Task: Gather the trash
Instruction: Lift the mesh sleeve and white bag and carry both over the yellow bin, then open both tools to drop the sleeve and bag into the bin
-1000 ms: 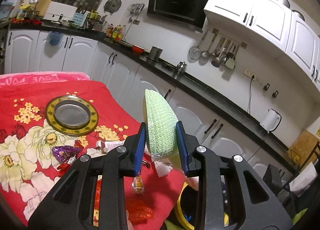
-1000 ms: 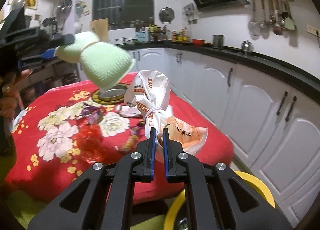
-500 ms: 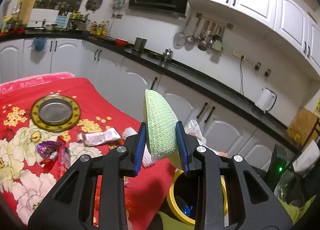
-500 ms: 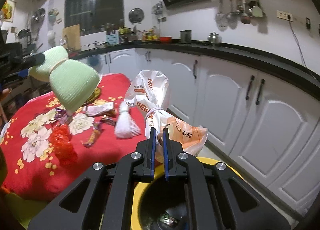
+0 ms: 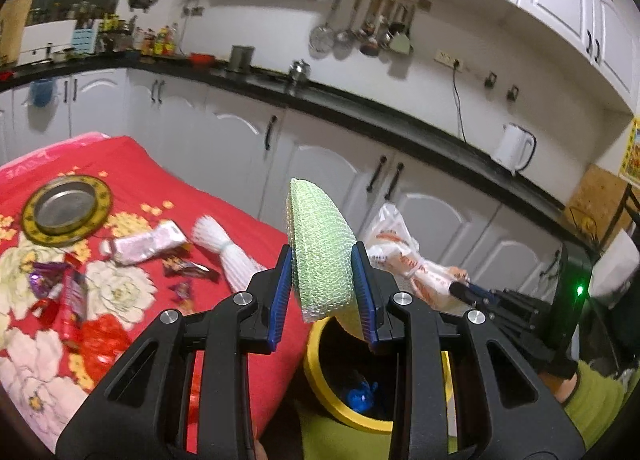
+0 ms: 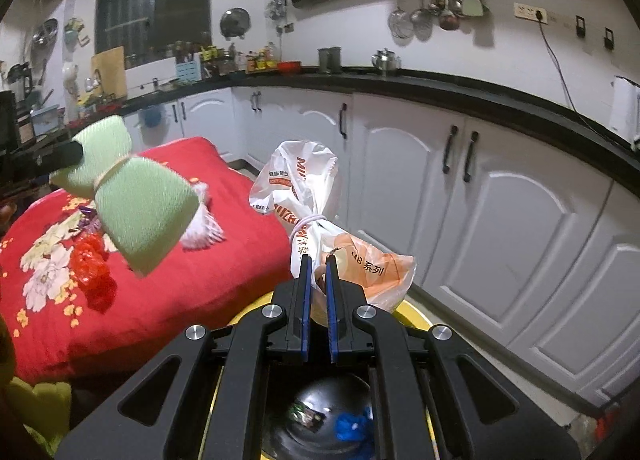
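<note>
Our left gripper (image 5: 323, 287) pinches the green foam net (image 5: 320, 248), standing upright at frame centre; our right gripper (image 6: 316, 300) clamps the plastic bag (image 6: 320, 219). The yellow bin (image 5: 320, 376) opens directly below both, lower frame.

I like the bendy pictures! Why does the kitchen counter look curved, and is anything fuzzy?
Left wrist view: the fisheye lens bows the black counter and darkens the corners; the green foam net in the left gripper looks sharp, the red tablecloth slightly soft. Right wrist view: the same bowing; the net's edges smear a little, while the plastic bag in the right gripper stays crisp.
</note>
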